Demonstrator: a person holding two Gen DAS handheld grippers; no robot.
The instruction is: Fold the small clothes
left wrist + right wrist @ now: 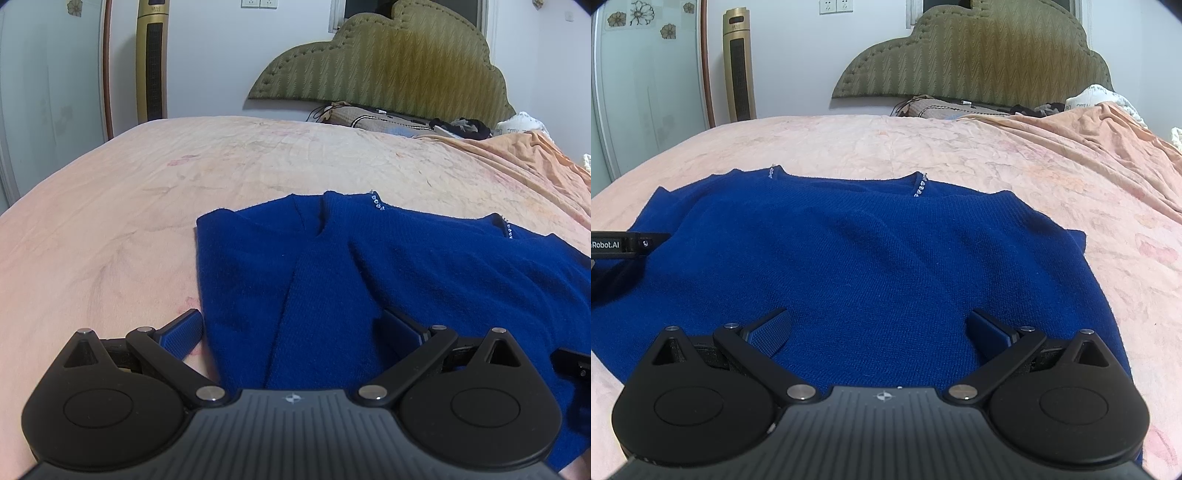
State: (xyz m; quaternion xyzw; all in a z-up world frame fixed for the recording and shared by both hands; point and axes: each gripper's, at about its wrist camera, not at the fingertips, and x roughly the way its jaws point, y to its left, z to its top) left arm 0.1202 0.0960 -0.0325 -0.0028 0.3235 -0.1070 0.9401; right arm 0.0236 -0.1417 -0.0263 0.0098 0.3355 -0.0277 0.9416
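Observation:
A royal blue knit sweater [871, 251] lies flat on the pink bed sheet [923, 144], neckline with small clear beads at the far side. In the left wrist view the sweater [388, 266] shows its left side with a sleeve folded inward over the body. My left gripper [291, 328] is open, low over the sweater's left hem edge, holding nothing. My right gripper [879, 328] is open, low over the near hem around the middle, holding nothing. The left gripper's body shows at the left edge of the right wrist view [624, 245].
A green padded headboard [979, 55] stands at the far end, with pillows and dark clothes [461, 127] below it. A rumpled orange blanket [1089, 125] lies at the far right. A gold tower fan [738, 62] and a wardrobe stand at the left wall.

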